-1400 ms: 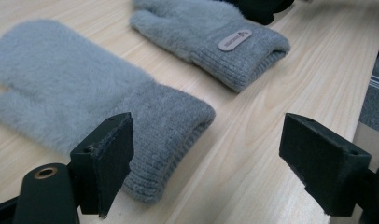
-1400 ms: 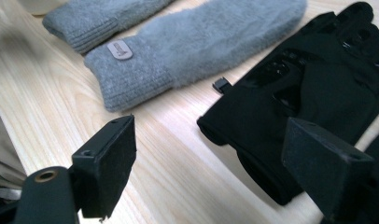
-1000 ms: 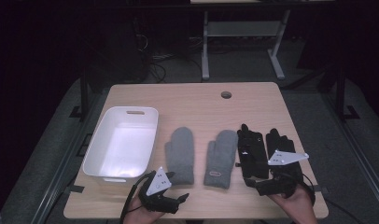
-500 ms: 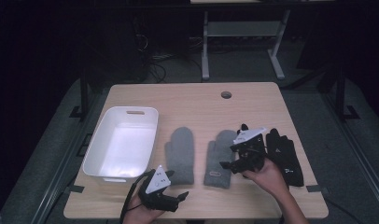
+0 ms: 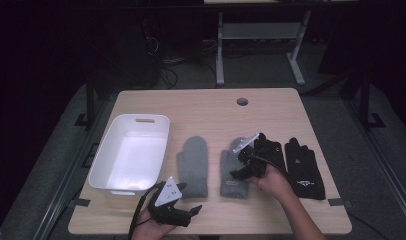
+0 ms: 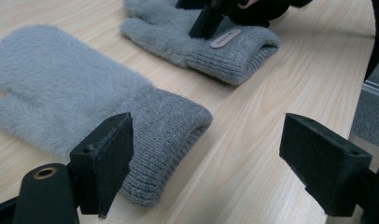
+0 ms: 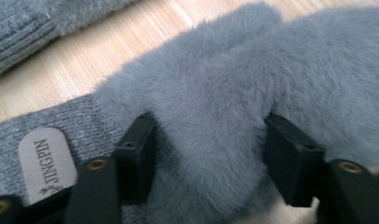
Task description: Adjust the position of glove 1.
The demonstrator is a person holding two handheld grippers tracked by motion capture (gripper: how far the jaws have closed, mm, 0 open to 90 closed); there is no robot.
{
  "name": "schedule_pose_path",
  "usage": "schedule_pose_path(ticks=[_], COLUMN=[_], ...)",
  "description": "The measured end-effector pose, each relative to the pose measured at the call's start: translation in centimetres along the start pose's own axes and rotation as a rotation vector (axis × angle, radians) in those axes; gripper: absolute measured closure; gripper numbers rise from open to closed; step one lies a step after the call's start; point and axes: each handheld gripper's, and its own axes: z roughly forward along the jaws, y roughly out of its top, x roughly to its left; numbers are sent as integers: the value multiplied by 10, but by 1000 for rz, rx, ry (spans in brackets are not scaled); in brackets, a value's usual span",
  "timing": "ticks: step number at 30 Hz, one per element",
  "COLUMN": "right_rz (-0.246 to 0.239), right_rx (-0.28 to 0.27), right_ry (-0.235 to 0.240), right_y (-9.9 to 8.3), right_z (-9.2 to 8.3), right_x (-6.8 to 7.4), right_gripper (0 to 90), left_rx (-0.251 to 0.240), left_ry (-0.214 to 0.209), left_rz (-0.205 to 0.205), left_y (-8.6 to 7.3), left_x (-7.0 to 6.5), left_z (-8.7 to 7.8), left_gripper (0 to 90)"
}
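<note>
Right tool point(image 5: 239, 165) pressed into right mitten point(image 5: 233, 172) on desk point(image 5: 211, 107), jaws just closing.

On desk, largest first: white bin point(image 5: 130, 152) at left; two grey mittens side by side mid-desk, left mitten point(image 5: 193, 165) lying free; two black gloves point(image 5: 304, 169) at right. Fluffy pile of right mitten bunched between right tool's jaws, pads touching it on both sides, near its "JINGPIN" tag point(image 7: 46, 163). Left tool point(image 5: 191, 212) at near edge, jaws wide, nothing between, aimed past left mitten's cuff.

Black fingers point(image 6: 106, 156), brass screws, grey plates.
</note>
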Motion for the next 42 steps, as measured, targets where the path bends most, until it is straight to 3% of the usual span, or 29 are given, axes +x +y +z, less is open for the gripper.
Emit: schedule_pose_path(ticks=[5,12,22,31,42], right_rz=[-25,23,5,-10,-39], right_rx=[15,-43,-98,-173,-164], right_ry=[-17,3,20,71,129], right_y=[3,-2,10,40,78], right_z=[-1,-11,-37,-58,-41], right_x=[8,5,14,31,50], right_gripper=[671,795,803,801,797], left_rx=[-2,-13,-32,-43,-65], left_ry=[1,4,6,20,36], left_rz=[-1,2,-14,-37,-55], left_y=[0,0,1,1,0], left_x=[-1,0,-1,1,3], left_z=[-1,-4,-9,-15,-23], left_gripper=[174,174,175,174,174])
